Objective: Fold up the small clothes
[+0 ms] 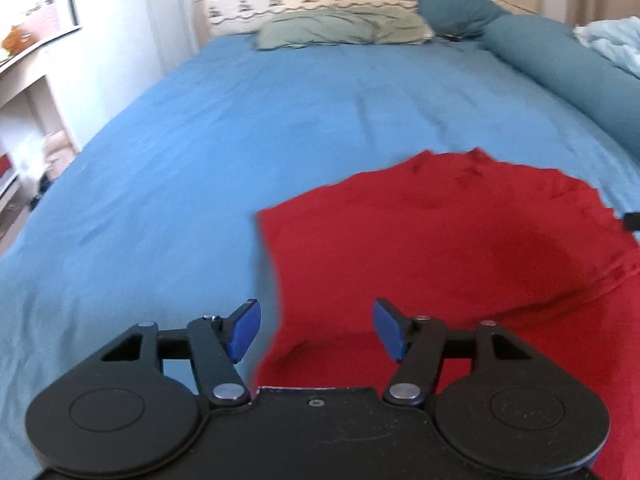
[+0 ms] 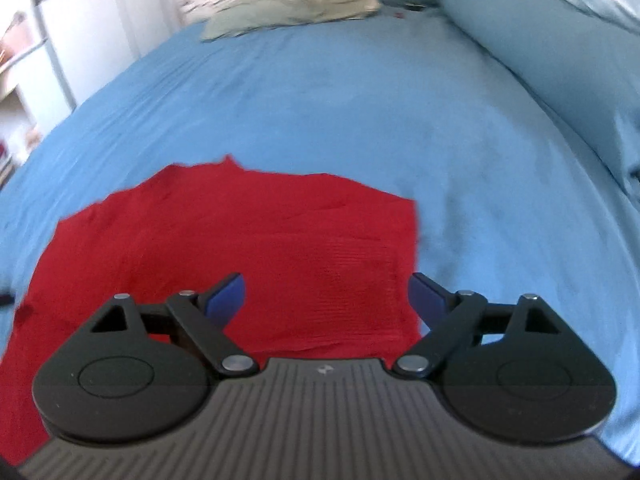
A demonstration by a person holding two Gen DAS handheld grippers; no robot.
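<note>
The left gripper (image 1: 317,330) hangs with jaws spread and nothing between them, over the near left edge of the red garment (image 1: 440,248). The right gripper (image 2: 327,300) is spread wide above the garment's right edge on the blue bedsheet (image 2: 320,100).

— What is the red garment (image 2: 248,248) made of?
— Matt cloth, with a fine ribbed knit at lower centre of the right wrist view.
— And the blue bedsheet (image 1: 240,128)?
— Smooth matt cloth, faintly creased.
— The left gripper (image 1: 316,330)?
— Matt black plastic, shiny metal pivot pins, blue pads (image 1: 244,330) that look rubbery.
— The right gripper (image 2: 326,300)?
— The same; its grey base is grooved.
</note>
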